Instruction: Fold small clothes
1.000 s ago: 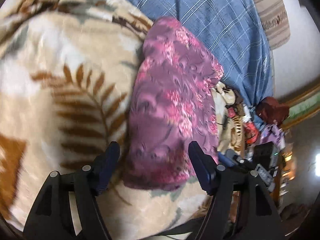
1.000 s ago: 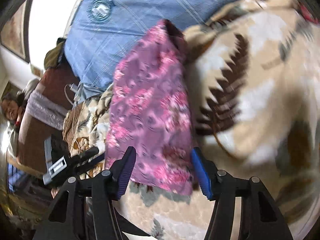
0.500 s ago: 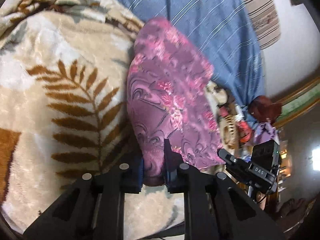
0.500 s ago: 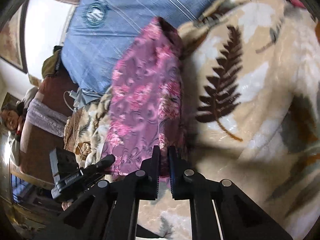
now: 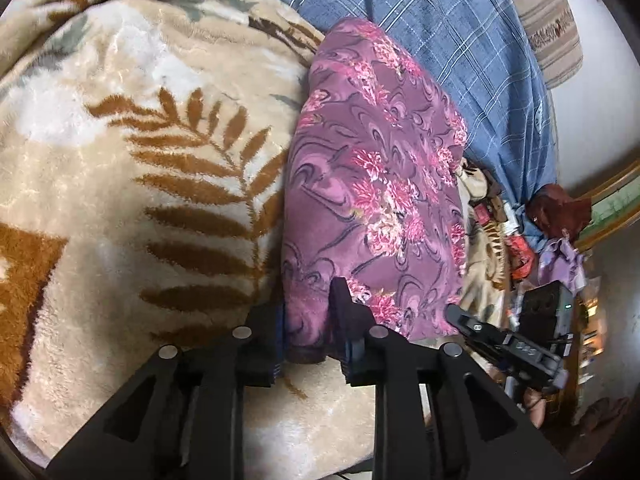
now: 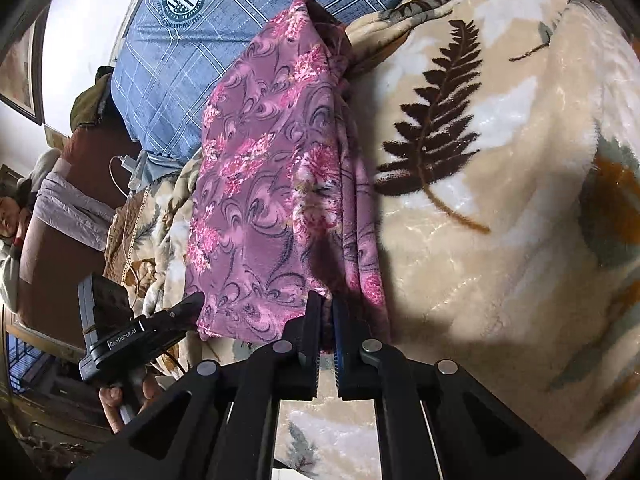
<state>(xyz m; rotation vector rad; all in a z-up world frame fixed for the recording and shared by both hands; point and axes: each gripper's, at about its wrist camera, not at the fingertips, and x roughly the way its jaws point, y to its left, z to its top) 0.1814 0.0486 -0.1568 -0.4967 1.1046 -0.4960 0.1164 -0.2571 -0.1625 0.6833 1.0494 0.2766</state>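
I have both near corners pinched | left gripper [image 5: 308, 320] and right gripper [image 6: 327, 320] clamped on purple floral garment [image 5: 372, 200], lying at 12 o'clock on leaf-print blanket [image 5: 120, 160] | lift level; carry hem evenly forward

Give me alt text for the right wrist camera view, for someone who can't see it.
The right gripper is shut on the near edge of a folded purple floral garment lying on a cream fleece blanket with fern leaf prints. A blue plaid cloth lies beyond it, and the left gripper shows at the lower left.
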